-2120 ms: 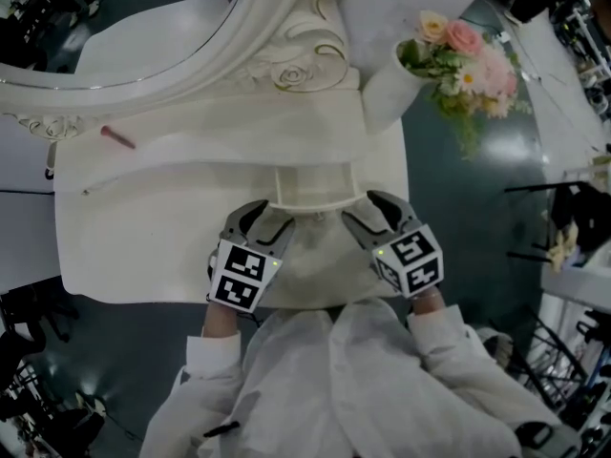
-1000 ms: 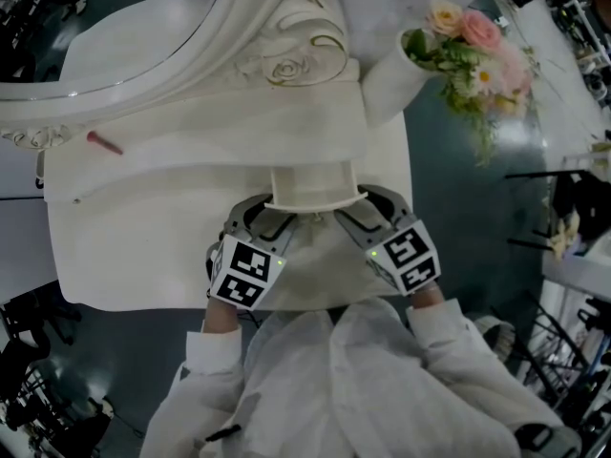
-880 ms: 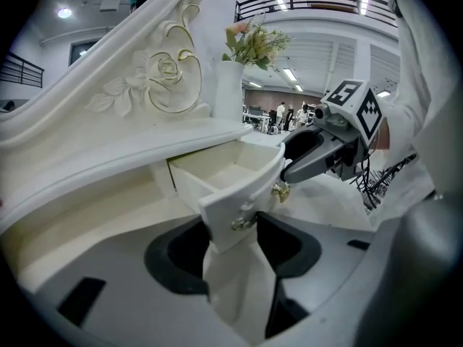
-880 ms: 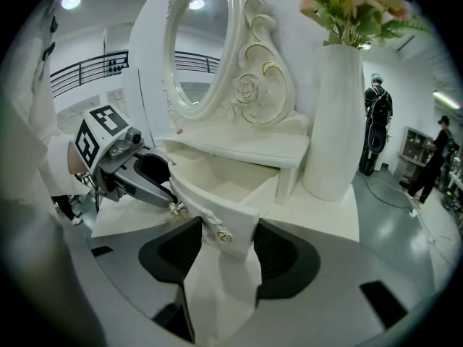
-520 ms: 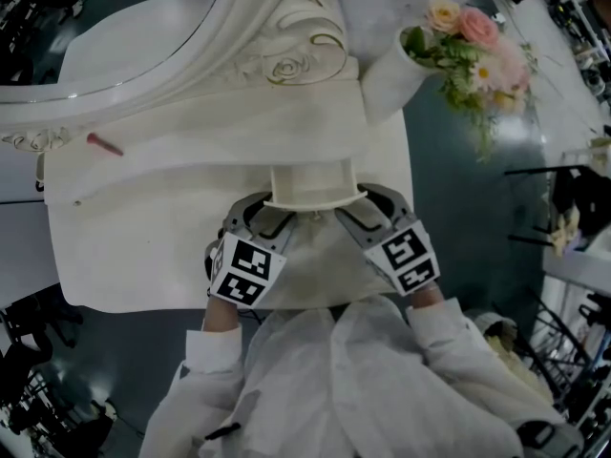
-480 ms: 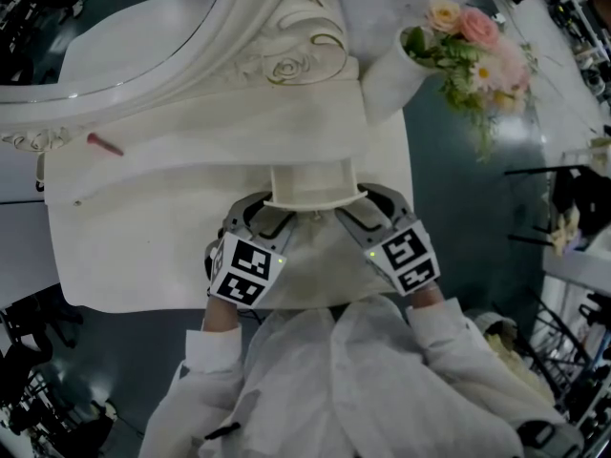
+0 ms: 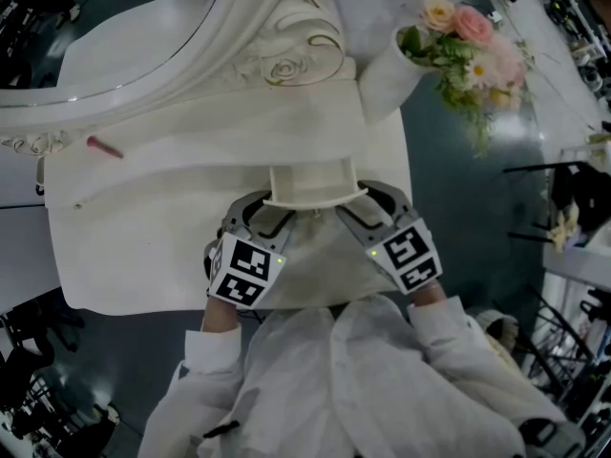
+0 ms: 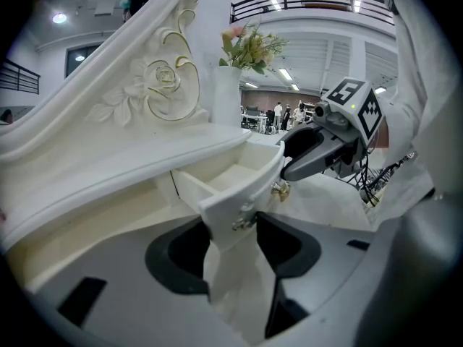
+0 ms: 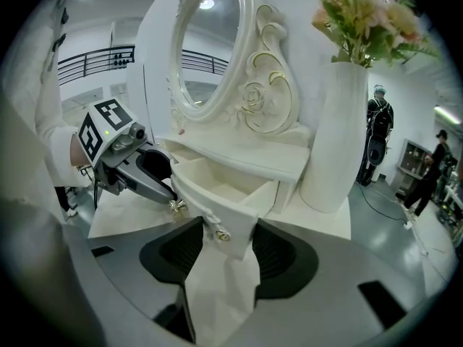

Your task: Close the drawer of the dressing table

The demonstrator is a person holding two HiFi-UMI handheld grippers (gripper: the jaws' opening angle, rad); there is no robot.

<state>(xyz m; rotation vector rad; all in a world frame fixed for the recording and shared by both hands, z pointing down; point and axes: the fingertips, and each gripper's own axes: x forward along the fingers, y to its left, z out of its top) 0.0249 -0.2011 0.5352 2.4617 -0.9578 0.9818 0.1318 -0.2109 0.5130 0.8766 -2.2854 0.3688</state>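
Jutting from the front of the white carved dressing desk (image 7: 143, 246), the small white wooden drawer (image 7: 310, 184) stands open. The left gripper (image 7: 267, 214) straddles the drawer's left front corner. Its dark fingers (image 8: 181, 251) are spread wide and released, with a brass knob (image 8: 244, 223) between them. The right gripper (image 7: 361, 204) straddles the drawer's right front corner the same way, fingers (image 9: 278, 255) released. Behind the drawer to the right stands a white vase (image 7: 382, 84) of pink flowers. Well to the drawer's left lies a small red stick (image 7: 103, 147).
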